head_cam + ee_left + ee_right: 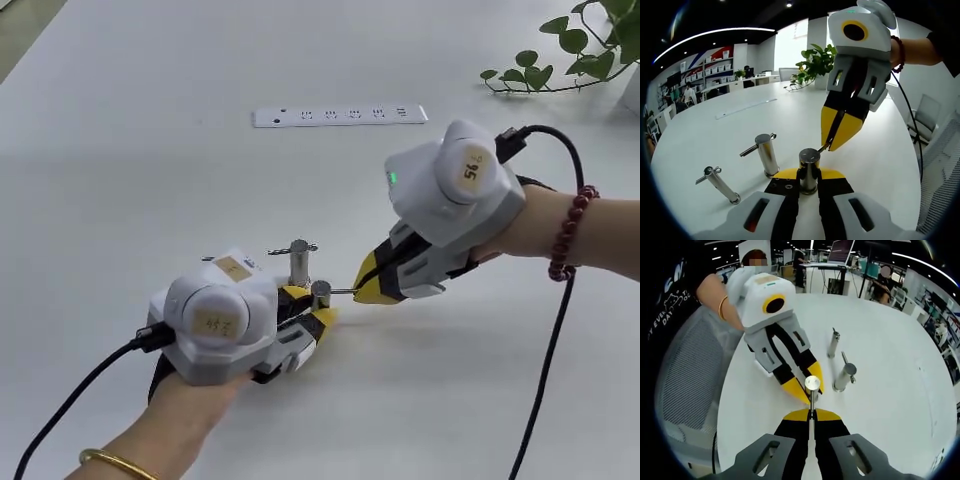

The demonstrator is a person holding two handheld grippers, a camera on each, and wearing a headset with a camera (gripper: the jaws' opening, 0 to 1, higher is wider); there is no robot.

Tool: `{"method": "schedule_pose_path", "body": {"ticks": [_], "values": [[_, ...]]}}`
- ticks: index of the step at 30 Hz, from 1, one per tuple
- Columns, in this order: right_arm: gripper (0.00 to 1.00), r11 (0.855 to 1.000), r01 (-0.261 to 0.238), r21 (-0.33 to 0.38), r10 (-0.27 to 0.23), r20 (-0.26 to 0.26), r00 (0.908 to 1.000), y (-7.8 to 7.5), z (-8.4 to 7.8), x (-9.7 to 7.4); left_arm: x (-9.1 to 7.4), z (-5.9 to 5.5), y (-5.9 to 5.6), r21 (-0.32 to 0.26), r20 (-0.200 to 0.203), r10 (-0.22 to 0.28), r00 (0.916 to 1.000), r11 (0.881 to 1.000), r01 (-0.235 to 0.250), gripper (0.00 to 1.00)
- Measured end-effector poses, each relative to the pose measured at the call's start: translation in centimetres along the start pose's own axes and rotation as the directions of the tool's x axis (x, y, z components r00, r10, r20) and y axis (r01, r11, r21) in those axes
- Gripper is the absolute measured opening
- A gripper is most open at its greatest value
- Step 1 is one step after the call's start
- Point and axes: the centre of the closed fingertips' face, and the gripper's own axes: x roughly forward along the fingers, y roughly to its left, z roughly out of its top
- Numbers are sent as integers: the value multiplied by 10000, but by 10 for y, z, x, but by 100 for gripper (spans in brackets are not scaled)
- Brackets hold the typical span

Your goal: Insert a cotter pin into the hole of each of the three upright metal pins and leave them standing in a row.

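Observation:
My left gripper [313,306] [809,176] is shut on the shaft of an upright steel pin [321,292] [809,165] standing on the white table. My right gripper [363,291] [811,415] is shut on a thin cotter pin [344,291] [811,402] whose tip touches the side of that pin's head [812,383]. In the left gripper view the right gripper [841,131] comes down from the upper right with the cotter pin [823,148] at the pin's head. A second pin [299,262] [766,154] and a third pin [720,184] [833,342] stand behind, each with a cotter pin through it.
A white power strip [340,115] lies further back on the table [150,150]. A leafy plant [580,50] sits at the far right corner. Black cables [548,370] trail from both grippers. A mesh chair [685,390] stands beside the table edge.

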Motion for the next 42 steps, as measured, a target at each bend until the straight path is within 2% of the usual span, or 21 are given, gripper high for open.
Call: {"method": "schedule_pose_path", "body": {"ticks": [6,16,23,26,33,36,42], "values": [[0,9998,-8,-176,8,-35,10000,-1,3,2,0,0,-1,118,130,52,9999,9999,-53,10],[0,9994,16,-353,-15,11,10000,-5,5,8,0,-1,-1,-119,297,139,9995,9998,-135,11],[0,9997,72,-227,-64,328,9994,-4,9,9,0,-1,-1,-158,346,232,9991,9996,-226,11],[5,9997,188,-137,-182,447,9988,-5,12,6,0,-1,-1,-190,333,229,9992,9996,-223,11],[6,9994,332,-36,-331,331,9989,-3,10,2,-2,-2,3,-355,359,392,9986,9987,-379,16],[5,9994,356,-36,-355,244,9991,-2,9,1,-4,-1,4,-513,476,413,9980,9979,-389,17],[3,9993,360,61,-361,122,9993,0,9,1,-6,-4,4,-536,439,403,9982,9978,-379,17]]}}
